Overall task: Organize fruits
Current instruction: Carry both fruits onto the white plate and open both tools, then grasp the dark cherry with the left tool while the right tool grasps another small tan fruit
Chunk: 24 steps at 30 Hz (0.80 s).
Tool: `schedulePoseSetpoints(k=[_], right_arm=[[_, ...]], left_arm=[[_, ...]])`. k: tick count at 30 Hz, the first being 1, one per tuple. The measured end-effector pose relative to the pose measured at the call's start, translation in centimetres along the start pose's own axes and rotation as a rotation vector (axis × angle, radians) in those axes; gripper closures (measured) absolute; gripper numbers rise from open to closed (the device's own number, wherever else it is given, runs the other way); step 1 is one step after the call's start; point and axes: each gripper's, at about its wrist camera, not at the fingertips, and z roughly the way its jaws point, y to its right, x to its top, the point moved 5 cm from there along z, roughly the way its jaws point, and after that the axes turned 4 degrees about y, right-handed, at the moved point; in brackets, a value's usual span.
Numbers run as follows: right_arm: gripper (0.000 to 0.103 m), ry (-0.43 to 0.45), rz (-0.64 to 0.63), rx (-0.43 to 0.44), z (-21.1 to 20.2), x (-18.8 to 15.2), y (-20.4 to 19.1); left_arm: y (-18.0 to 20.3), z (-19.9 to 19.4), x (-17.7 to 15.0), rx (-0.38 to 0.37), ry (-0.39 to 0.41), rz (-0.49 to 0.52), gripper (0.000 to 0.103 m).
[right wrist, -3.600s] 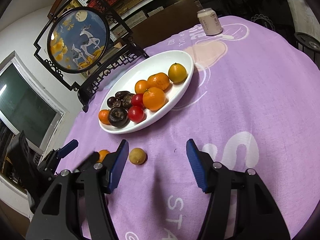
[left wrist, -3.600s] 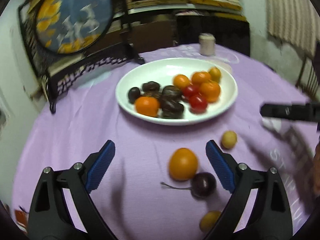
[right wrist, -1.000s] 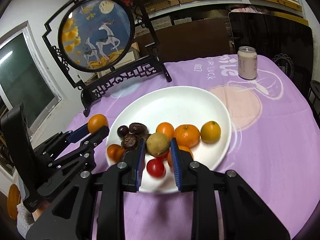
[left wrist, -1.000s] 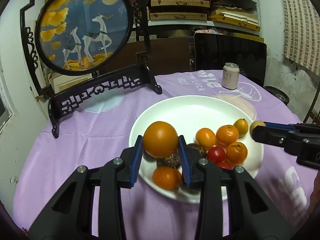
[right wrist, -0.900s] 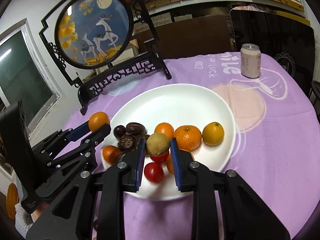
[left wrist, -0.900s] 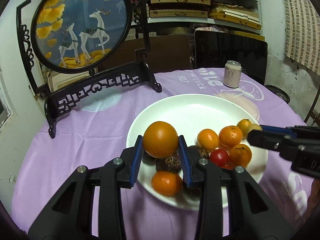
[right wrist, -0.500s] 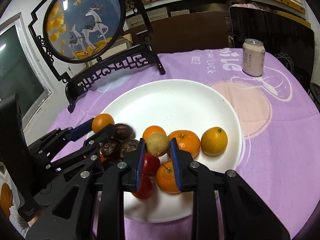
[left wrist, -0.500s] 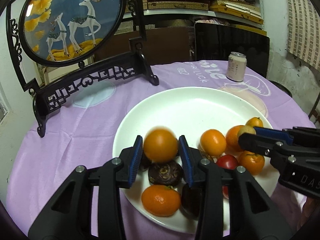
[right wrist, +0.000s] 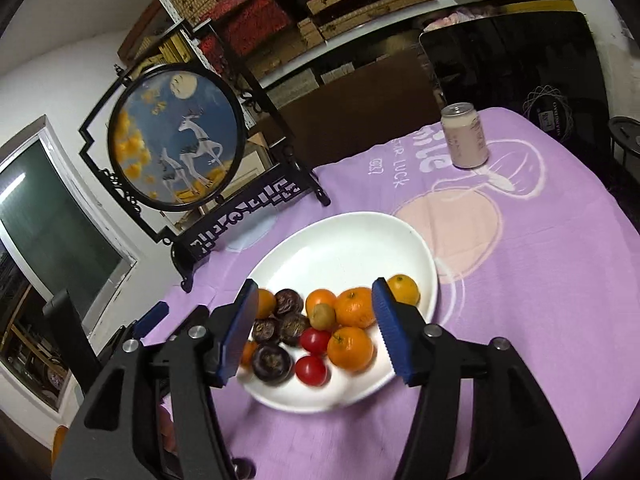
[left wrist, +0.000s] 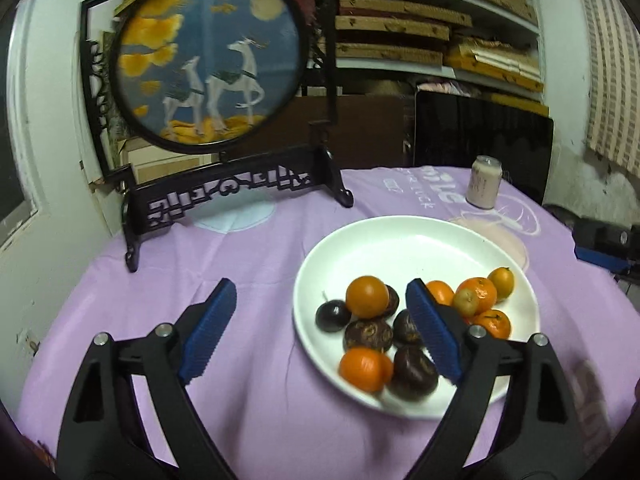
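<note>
A white plate [left wrist: 404,236] on the purple tablecloth holds oranges, dark passion fruits, red tomatoes and a small tan fruit. The orange [left wrist: 367,296] I carried now rests on the dark fruits in the plate. The tan fruit [right wrist: 322,315] lies among the oranges. My left gripper [left wrist: 324,330] is open and empty, above the plate's left edge. My right gripper [right wrist: 316,332] is open and empty, above the fruits on the plate [right wrist: 352,240]. The left gripper's blue tips [right wrist: 150,318] show at the left of the right wrist view.
A round deer picture on a black carved stand [left wrist: 208,64] stands at the back left of the table. A drink can [left wrist: 485,182] stands behind the plate. A dark chair back [left wrist: 480,136] and shelves are beyond the table.
Both grippers have opened. The orange and the tan fruit have dropped onto the plate. Both grippers have pulled back and up from the plate.
</note>
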Motion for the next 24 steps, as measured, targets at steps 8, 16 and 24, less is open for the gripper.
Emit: schedulePoseSetpoints(k=[8,16,24], right_arm=[[0.044,-0.013,0.018,-0.039,-3.0,-5.4,1.0],[0.043,-0.026,0.034,-0.060,-6.9,-11.0,1.7],[0.036,-0.020,0.037,0.067,-10.9,-12.5,1.4]], left_arm=[[-1.6,-5.9,-3.2,0.000,0.008,-0.055,0.006],[-1.8,-11.3,-7.7,-0.016,0.003,-0.014,0.002],[-3.2,-13.1,-9.1,-0.002,-0.004,-0.040,0.002]])
